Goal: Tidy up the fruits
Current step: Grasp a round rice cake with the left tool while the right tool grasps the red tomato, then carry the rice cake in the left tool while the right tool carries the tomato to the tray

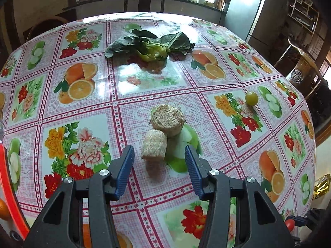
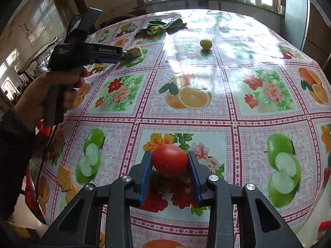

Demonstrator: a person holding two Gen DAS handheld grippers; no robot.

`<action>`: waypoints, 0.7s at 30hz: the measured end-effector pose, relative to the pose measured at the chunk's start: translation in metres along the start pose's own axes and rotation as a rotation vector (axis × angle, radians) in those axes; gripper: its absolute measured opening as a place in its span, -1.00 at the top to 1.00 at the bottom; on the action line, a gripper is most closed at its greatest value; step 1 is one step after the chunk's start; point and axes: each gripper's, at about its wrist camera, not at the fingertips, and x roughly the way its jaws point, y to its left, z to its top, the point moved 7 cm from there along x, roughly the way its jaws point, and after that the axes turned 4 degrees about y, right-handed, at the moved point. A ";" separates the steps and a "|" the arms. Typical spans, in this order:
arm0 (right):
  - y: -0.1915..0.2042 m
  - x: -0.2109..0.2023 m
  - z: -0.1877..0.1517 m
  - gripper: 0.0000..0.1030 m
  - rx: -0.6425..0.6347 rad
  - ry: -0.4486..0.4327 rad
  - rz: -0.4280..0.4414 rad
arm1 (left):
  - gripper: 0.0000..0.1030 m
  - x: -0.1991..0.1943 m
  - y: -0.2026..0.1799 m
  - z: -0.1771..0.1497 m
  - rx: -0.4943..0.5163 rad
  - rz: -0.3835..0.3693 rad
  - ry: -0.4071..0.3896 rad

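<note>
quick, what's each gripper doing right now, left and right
Left tongs: open, empty, either side of the tan rolls without touching.
Right tongs: closed on the red tomato.

Text survey, both wrist views. From the right wrist camera I read one marking only: pale lettering "GenRobot.AI" on the black side of the left gripper [image 2: 124, 59], last characters soft. A round embossed emblem on a metal object [image 1: 297, 74] at the right edge of my left wrist view is illegible. Nothing else readable.
</note>
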 end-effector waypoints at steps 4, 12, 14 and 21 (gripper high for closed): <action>0.002 -0.004 0.005 0.34 0.011 -0.020 0.033 | 0.59 0.001 0.002 0.003 -0.005 -0.014 -0.003; 0.020 -0.010 0.020 0.34 -0.008 -0.053 0.095 | 0.59 -0.037 0.004 -0.027 -0.037 -0.044 -0.041; 0.028 -0.011 0.022 0.34 -0.021 -0.057 0.108 | 0.59 -0.051 0.007 -0.038 -0.058 -0.055 -0.057; 0.060 -0.011 0.028 0.34 -0.075 -0.064 0.154 | 0.59 -0.107 0.023 -0.068 -0.112 -0.042 -0.131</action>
